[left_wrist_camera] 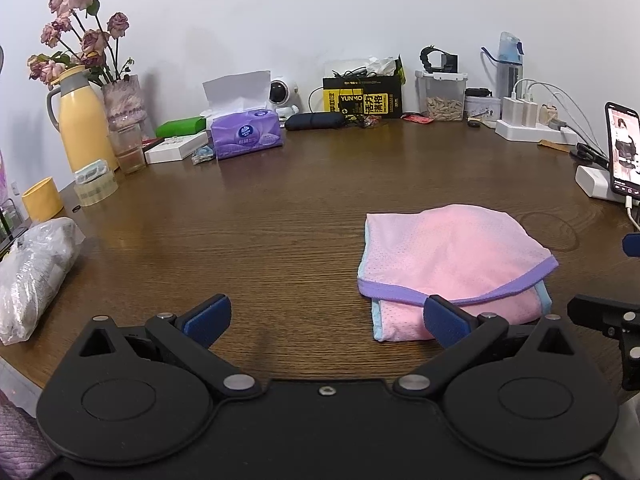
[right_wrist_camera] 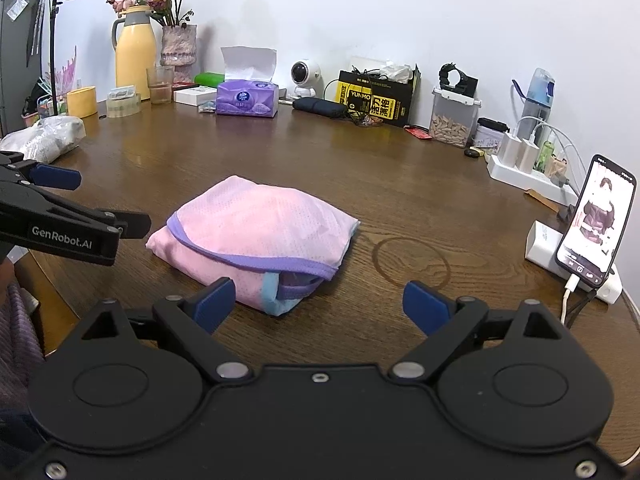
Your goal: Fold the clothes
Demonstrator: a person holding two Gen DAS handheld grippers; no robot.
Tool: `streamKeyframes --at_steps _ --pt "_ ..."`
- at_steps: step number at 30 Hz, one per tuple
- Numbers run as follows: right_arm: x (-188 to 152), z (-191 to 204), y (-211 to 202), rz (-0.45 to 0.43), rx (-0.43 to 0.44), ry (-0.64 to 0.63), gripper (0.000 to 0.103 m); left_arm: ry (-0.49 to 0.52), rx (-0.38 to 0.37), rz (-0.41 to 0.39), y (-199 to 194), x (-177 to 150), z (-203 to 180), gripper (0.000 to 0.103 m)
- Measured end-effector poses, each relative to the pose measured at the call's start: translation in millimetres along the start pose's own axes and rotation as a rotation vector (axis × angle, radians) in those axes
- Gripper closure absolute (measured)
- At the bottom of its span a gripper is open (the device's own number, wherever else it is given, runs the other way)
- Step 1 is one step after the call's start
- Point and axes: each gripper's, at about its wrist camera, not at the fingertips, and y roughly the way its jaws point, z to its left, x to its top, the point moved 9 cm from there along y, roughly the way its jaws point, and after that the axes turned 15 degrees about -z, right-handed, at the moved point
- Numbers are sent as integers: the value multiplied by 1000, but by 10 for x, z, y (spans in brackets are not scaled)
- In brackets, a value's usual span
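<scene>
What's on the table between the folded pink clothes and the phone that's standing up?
Only bare brown wooden table with a faint ring-shaped mark, seen in the right wrist view between the folded pink mesh garment and the upright phone.

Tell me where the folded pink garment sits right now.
The pink garment lies folded on the wooden table, ahead-left in the right wrist view, between the two open grippers, left of the propped phone.

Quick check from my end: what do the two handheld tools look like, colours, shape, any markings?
Both match. The left tool and right tool each have a matte black body with two round raised discs, silver pivot screws and angled black link arms ending in blue padded fingers. White lettering "GenRobot.AI" runs along the left tool's side in the right wrist view. No cables show on either.
</scene>
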Motion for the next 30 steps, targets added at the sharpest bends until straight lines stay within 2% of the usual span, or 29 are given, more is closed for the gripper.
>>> streamKeyframes --at_steps 30 --pt "-26 18 10 11 0 -19 8 3 -2 12 5 -16 -20 0"
